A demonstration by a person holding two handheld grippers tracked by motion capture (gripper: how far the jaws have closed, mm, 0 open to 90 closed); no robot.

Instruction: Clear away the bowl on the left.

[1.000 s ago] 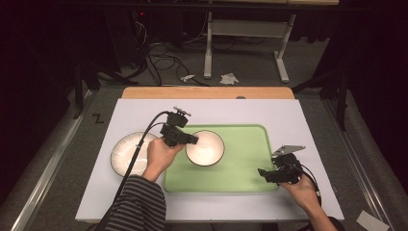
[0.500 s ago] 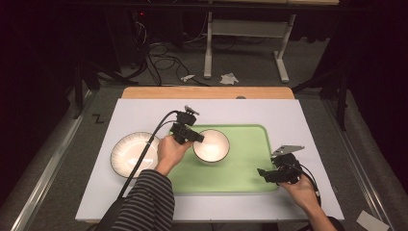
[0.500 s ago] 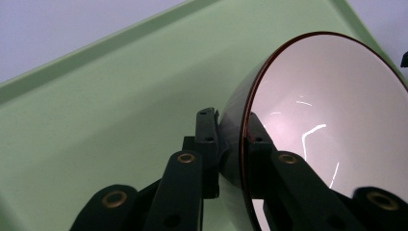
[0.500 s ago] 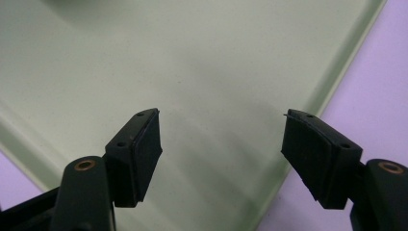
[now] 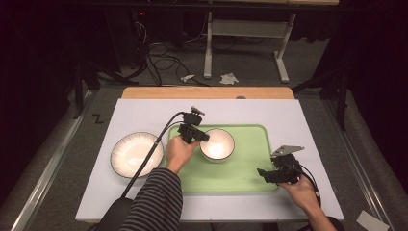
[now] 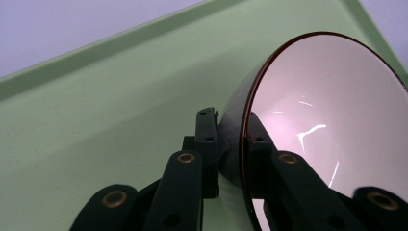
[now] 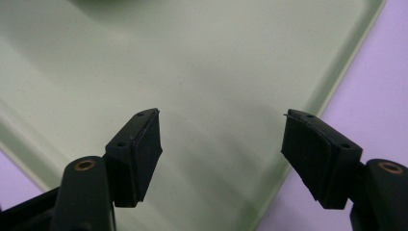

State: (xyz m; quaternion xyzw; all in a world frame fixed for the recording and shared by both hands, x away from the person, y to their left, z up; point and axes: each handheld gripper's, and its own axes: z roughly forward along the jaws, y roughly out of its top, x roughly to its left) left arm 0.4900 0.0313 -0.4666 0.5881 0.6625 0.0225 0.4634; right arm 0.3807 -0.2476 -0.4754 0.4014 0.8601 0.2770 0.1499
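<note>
1. The left gripper [image 5: 204, 136] has its jaws clamped on the rim of a small bowl [image 5: 218, 144]: in the left gripper view one jaw presses the dark outer wall and the other lies against the pale inside, with the thin reddish rim between them.
2. In the high view the bowl sits over the left half of a green tray [image 5: 250, 163], towards the tray's far edge. Whether its base rests on the tray or hangs just above it, I cannot tell.
3. In the left gripper view the bowl [image 6: 317, 110] appears tipped, its glossy inside catching streaks of light, and the tray's floor [image 6: 106, 110] and raised rim run behind it.
4. The left hand [image 5: 180, 153] wraps the gripper's body, a striped sleeve [image 5: 154, 202] runs back to the near edge of the tabletop, and the black cable [image 5: 154, 147] loops from the gripper down past the sleeve.
5. The right gripper [image 5: 262, 172] is well apart from the bowl, at the tray's near right corner, held by the right hand [image 5: 300, 190].
6. In the right gripper view its jaws stand wide apart with nothing between them [image 7: 221, 144]; beneath them lie the tray floor and its rim, with white tabletop beyond.
7. A larger white plate [image 5: 136, 155] with a dark rim lies on the white tabletop [image 5: 144, 115] just left of the tray, beside the left forearm and untouched by either gripper.
</note>
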